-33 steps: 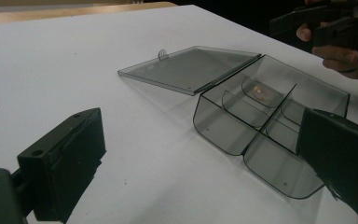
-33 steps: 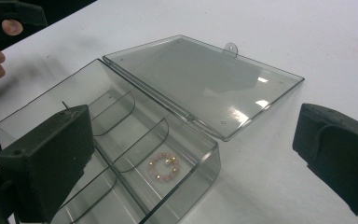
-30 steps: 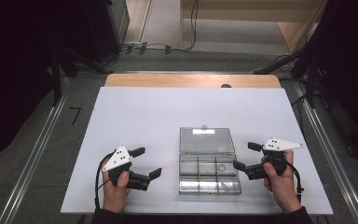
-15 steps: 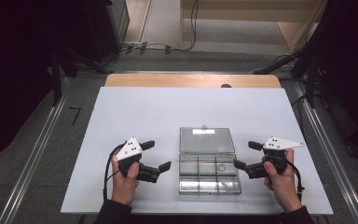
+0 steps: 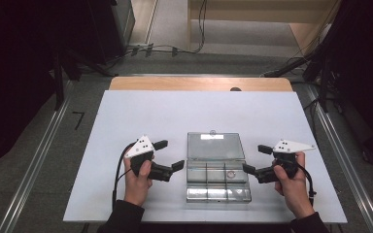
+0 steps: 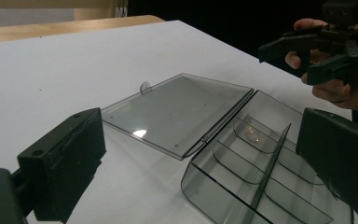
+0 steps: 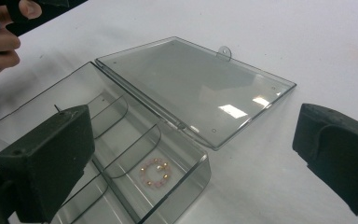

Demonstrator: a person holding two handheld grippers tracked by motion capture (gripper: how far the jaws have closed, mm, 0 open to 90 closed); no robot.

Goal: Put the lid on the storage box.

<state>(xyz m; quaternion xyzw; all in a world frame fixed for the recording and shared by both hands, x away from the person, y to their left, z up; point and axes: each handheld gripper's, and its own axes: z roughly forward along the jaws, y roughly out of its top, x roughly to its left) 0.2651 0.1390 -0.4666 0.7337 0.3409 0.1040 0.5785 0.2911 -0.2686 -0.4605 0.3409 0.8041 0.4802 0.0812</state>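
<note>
Left gripper (image 5: 169, 155), jaws spread wide, sits just left of clear plastic compartment box (image 5: 218, 187) on white table (image 5: 126, 116). Box open, flat hinged lid (image 5: 215, 146) lying back on far side, small tab at its far edge. Curved dividers inside. Right gripper view picks out beaded ring (image 7: 154, 173), pink and gold, in a far-right compartment. Right gripper (image 5: 254, 159), jaws wide, just right of box.
</note>
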